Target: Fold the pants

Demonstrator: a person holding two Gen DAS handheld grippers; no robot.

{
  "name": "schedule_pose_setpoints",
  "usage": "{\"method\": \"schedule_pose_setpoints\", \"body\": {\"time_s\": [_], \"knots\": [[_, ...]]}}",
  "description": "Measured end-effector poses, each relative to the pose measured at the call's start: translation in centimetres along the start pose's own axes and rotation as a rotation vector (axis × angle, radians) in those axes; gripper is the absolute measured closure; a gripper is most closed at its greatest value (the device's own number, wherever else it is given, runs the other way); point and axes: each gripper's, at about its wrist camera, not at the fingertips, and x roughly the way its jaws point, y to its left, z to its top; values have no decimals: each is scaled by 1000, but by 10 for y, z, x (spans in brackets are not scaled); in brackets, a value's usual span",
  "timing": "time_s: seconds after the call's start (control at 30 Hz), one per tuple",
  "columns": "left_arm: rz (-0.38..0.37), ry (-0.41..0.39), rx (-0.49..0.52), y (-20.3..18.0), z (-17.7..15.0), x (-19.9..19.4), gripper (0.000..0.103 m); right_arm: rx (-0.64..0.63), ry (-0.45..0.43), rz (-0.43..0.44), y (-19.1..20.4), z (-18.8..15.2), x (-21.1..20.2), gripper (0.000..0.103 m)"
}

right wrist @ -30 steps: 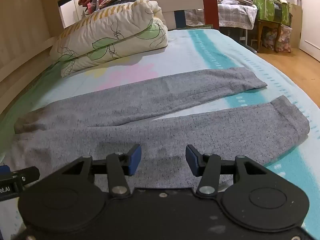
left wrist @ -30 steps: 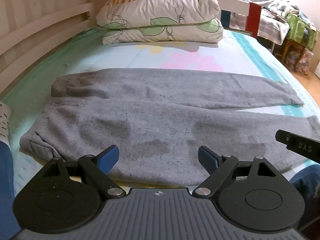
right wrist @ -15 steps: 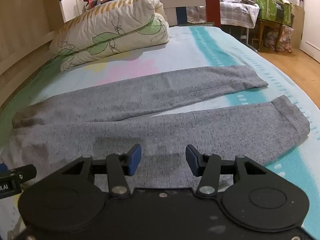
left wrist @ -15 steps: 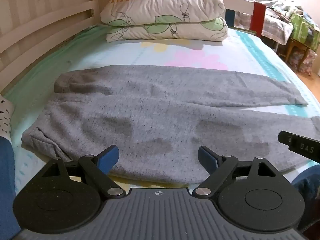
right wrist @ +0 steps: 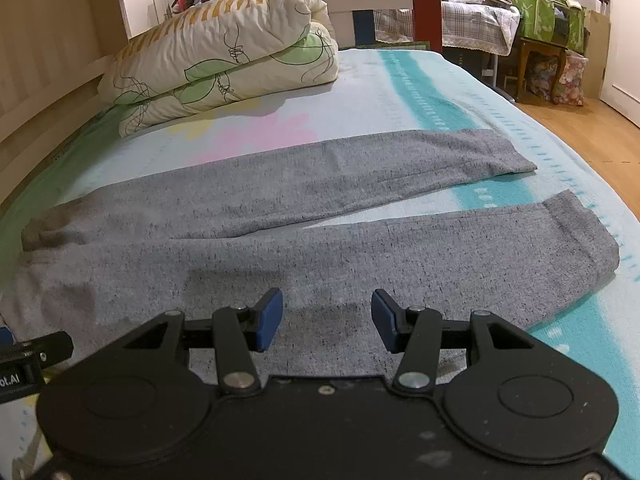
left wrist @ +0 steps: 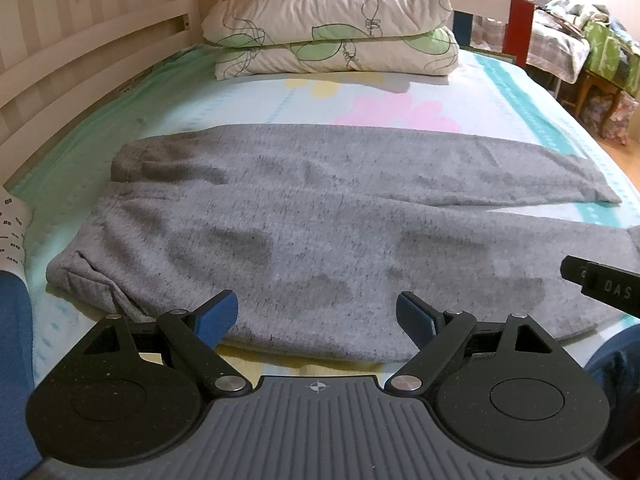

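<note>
From my left wrist camera, my left hand-held gripper (left wrist: 316, 314) stands wide, nothing between its blue pads (left wrist: 216, 316), just over the near hem-side edge of the pants (left wrist: 320, 224). The grey pants lie flat across the bed (left wrist: 256, 100), waistband to the left, legs running off to the right. At the right edge the black tip of my right hand-held gripper (left wrist: 600, 286) pokes in, and I can read "DAS" on it. At the far left a white cloth (left wrist: 12, 232) carries small dark printed marks, too small to read. Beyond the pants there is bare sheet up to the folded quilt (left wrist: 332, 28); a white rail (left wrist: 80, 60) shuts off the left side.

From my right wrist camera, that right hand-held gripper (right wrist: 326, 322) is open at a middling width, empty, over the near leg. The two legs part toward the right, with a wedge of sheet between them; the near cuff (right wrist: 580, 236) lies close to the bed's right edge, the far cuff (right wrist: 504, 156) further in. The floor (right wrist: 592, 136) lies open to the right. At the left edge a black piece of my left hand-held gripper shows letters ending "ot.AI".
</note>
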Motion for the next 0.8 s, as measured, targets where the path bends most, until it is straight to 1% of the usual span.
{"method": "schedule_pose_setpoints", "body": {"time_s": [0.8], "knots": [[3,5,2,-1,-3,1,16,-1,2,0,1,0,1,51]]}}
